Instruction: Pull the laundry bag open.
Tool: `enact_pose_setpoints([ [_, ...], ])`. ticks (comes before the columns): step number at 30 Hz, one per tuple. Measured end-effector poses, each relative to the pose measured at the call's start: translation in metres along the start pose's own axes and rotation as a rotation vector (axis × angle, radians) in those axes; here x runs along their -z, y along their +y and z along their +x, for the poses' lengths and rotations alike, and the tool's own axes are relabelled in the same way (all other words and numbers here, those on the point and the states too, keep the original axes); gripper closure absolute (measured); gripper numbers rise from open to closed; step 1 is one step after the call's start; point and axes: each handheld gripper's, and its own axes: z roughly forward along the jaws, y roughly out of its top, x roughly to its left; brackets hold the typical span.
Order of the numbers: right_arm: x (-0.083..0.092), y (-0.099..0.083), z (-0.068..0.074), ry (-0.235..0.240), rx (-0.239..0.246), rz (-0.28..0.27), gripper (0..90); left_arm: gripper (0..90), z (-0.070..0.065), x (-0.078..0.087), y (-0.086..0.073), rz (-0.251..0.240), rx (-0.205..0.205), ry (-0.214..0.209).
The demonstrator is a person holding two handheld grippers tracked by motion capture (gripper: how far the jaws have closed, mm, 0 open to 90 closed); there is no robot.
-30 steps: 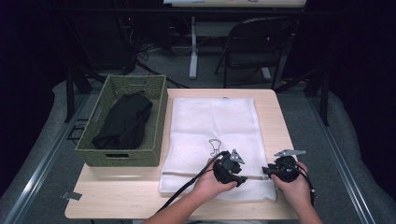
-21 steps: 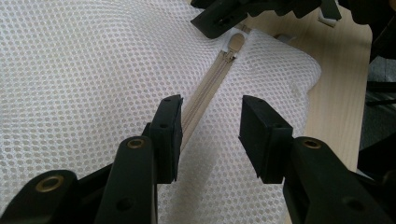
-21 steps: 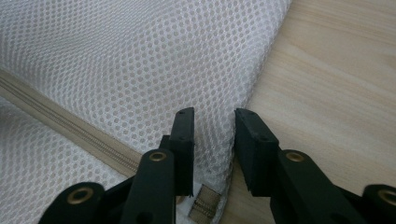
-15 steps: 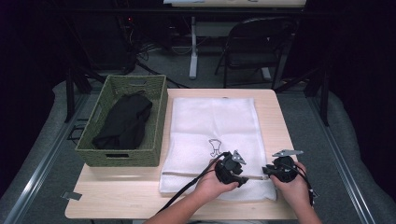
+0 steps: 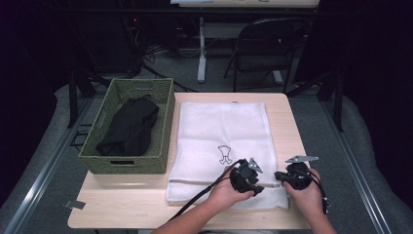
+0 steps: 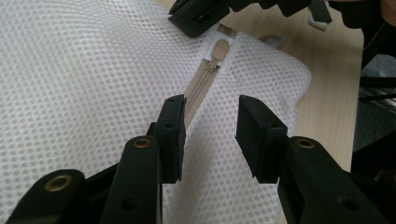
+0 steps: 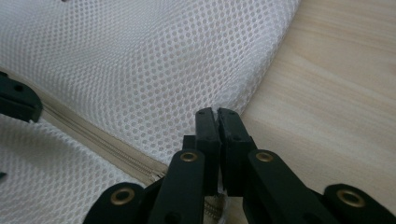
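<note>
On the wooden table (image 5: 122,204) a white mesh laundry bag (image 5: 221,131) lies flat at the centre, with a woven basket (image 5: 165,122) of black cloth (image 5: 129,126) at its nine o'clock. At the bag's five o'clock edge, the left gripper (image 6: 210,135) stands partly open astride the beige zipper (image 6: 198,88). Facing it from three o'clock, the right gripper (image 7: 217,116) has just been closing and now pinches the zipper end at the bag's corner.

I see a white mesh laundry bag (image 5: 221,141) lying flat on the light wooden table, its long side running away from me, just beside a woven basket. A small black emblem (image 5: 223,154) marks its upper face. Along the near edge runs a beige zipper (image 6: 198,88), closed, its pull tab (image 6: 220,48) lying at the bag's right corner.
</note>
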Motion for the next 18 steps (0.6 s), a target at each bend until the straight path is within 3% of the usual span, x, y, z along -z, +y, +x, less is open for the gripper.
enact_pose_setpoints([
  [6,0.009,0.003,0.0,0.015,-0.007,-0.03,87.9,63.4,-0.005,-0.008,0.007,0.008,-0.028,-0.015],
  [18,0.025,0.011,0.007,0.043,0.006,-0.096,88.1,65.6,-0.007,-0.023,0.007,0.024,-0.02,-0.041],
])
